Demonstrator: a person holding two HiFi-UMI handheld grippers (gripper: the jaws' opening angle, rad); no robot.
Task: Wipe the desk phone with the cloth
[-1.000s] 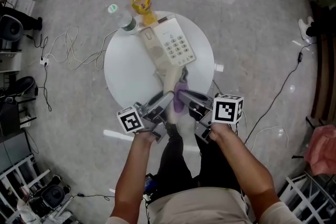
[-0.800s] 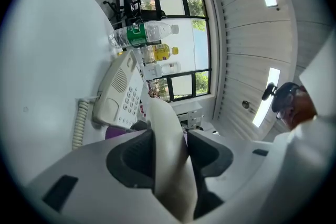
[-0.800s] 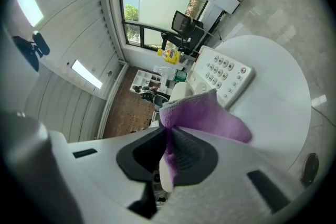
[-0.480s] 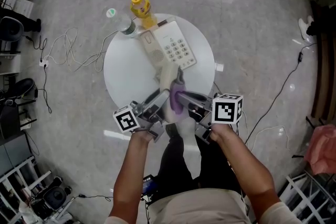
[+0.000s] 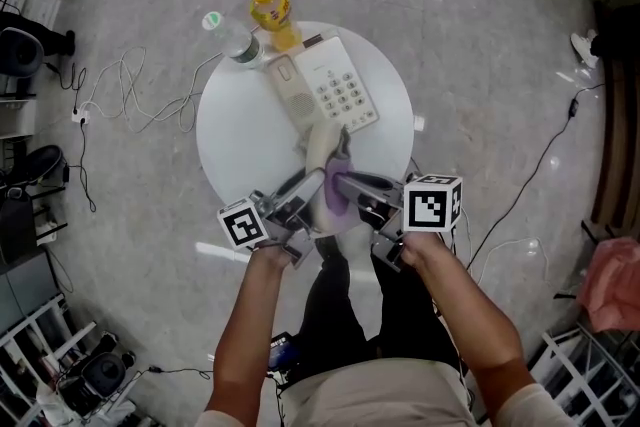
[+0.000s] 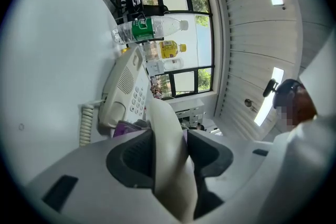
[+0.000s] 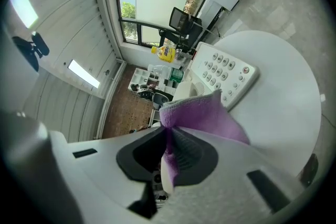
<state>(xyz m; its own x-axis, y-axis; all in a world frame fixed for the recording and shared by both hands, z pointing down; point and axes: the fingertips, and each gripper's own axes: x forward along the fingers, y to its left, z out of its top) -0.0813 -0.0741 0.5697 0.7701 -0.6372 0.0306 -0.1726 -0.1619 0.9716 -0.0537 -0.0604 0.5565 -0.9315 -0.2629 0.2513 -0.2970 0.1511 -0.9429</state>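
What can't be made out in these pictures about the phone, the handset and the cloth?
- Head view: whether the cloth touches the handset; they overlap and are too small.
- Left gripper view: the handset's near end, hidden by the body of the left gripper.
- Right gripper view: the key markings on the phone, too small and blurred.
- Head view: the label on the yellow bottle, too small.

Phone (image 5: 335, 90) on worktop (image 5: 230, 140), juice bottle (image 5: 270, 13) and water bottle (image 5: 235, 40) behind it; handset (image 5: 318, 147) before it, cloth (image 5: 337, 190) just right of handset.
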